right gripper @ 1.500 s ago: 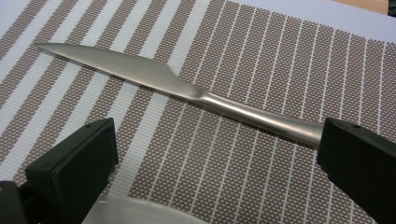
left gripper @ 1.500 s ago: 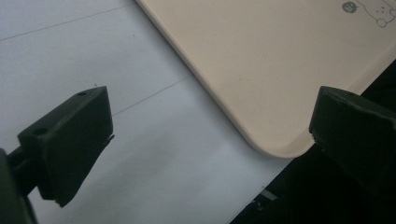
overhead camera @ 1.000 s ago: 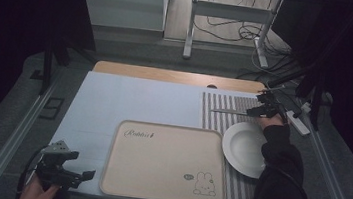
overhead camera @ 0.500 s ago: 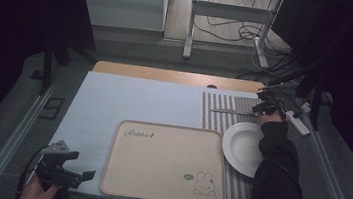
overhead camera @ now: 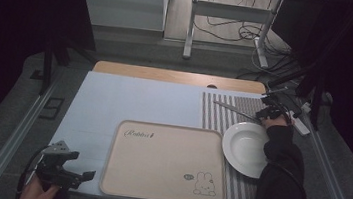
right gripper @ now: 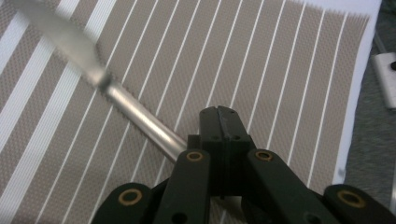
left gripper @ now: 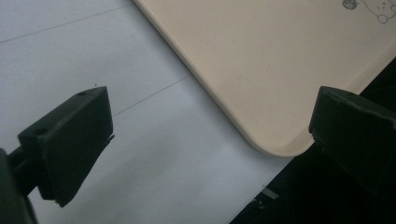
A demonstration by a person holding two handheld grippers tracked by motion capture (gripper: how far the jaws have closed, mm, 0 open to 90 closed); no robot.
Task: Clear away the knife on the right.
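Knife (overhead camera: pixel 233 110) clamped in right hand-held gripper (overhead camera: pixel 269 111), arm outstretched; left hand-held gripper (overhead camera: pixel 63 171) spread, low near tray (overhead camera: pixel 167 161).

Shiny metal knife (right gripper: pixel 93 79), woven striped cloth placemat (right gripper: pixel 261 70), matt tray (left gripper: pixel 261 65) — glossy plate (overhead camera: pixel 245 148)

Silver knife (overhead camera: pixel 234 110) clamped in right gripper (overhead camera: pixel 268 111), angled above striped placemat (overhead camera: pixel 223 116).

Beige tray (overhead camera: pixel 165 161): cursive word at upper left, apparently "Rabbit", small rabbit drawing with an illegible oval mark at lower right; no other legible text.
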